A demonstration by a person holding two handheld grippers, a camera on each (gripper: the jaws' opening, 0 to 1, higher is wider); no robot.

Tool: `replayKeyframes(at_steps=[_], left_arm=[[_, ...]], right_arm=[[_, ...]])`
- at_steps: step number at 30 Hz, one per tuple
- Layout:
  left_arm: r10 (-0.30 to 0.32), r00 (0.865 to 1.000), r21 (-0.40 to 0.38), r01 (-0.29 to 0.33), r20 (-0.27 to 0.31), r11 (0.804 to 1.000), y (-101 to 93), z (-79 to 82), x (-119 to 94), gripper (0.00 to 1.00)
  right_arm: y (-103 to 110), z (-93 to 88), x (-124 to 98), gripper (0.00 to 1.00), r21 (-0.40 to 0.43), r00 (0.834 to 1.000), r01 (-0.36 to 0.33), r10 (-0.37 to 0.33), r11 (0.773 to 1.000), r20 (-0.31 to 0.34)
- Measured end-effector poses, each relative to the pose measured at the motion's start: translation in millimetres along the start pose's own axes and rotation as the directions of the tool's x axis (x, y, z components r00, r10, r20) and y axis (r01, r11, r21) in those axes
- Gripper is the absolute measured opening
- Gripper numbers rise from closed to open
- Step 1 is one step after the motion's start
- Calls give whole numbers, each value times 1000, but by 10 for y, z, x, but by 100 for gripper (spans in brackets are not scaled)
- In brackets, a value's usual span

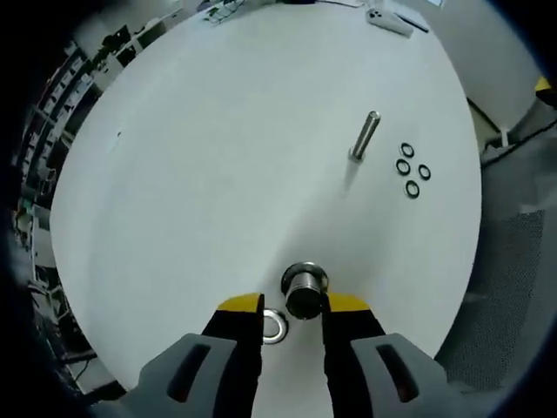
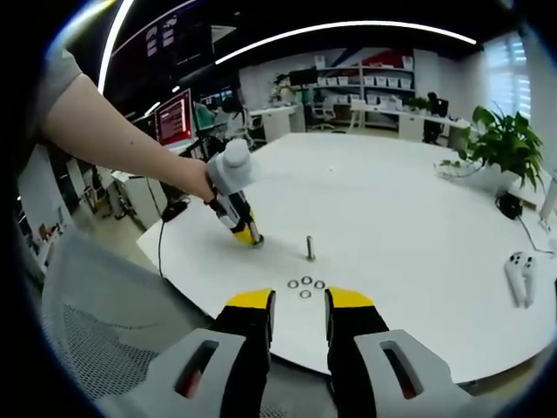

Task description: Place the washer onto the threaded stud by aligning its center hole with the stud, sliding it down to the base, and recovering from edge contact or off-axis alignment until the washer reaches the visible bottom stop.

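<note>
In the left gripper view I look down on a round white table (image 1: 218, 174). A short, thick threaded stud (image 1: 305, 286) stands just ahead of my left gripper (image 1: 294, 305), closer to the right jaw. That gripper is open and holds nothing. A silver washer (image 1: 275, 326) lies flat on the table beside the left jaw, off the stud. Farther away stands a thin metal pin (image 1: 364, 135) with several black rings (image 1: 412, 170) next to it. My right gripper (image 2: 299, 305) hovers open at the table's near edge, short of the black rings (image 2: 305, 286) and the pin (image 2: 310, 248).
A person's hand and bare arm hold the left gripper (image 2: 248, 233) tip-down on the table (image 2: 418, 218). A white controller (image 2: 520, 274) lies at the right, with a potted plant (image 2: 500, 144) behind it. A mesh chair (image 2: 96, 331) sits below the table edge.
</note>
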State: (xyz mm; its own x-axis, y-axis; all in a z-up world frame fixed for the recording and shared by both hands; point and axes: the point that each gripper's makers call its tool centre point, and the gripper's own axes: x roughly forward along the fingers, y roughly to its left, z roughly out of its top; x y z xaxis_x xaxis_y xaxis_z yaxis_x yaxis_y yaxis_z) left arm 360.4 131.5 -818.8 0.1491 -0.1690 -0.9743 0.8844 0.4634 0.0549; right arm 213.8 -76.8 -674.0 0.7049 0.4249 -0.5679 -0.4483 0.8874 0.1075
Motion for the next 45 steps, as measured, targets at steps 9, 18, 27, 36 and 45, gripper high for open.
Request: replayKeyframes(at_steps=[9,18,27,36,45], left_arm=[[10,1000,-34,-11,-16,999,58,-130,12,26],[20,999,-64,-23,-50,998,161,-280,72,27],[7,998,-112,-14,-64,994,207,-385,141,27],[-20,999,-150,13,-43,989,216,-367,154,23],[-32,999,-162,25,-41,986,238,-370,158,21]], right_arm=[[-1,-1,-2,25,1,1000,1,-1,1000,0],[-9,-6,0,25,2,1000,3,-3,1000,-1],[-13,-10,0,25,0,1000,5,-5,1000,-3],[-10,-14,2,24,-3,1000,5,-5,1000,-6],[-12,-16,0,24,-5,1000,7,-7,1000,-7]])
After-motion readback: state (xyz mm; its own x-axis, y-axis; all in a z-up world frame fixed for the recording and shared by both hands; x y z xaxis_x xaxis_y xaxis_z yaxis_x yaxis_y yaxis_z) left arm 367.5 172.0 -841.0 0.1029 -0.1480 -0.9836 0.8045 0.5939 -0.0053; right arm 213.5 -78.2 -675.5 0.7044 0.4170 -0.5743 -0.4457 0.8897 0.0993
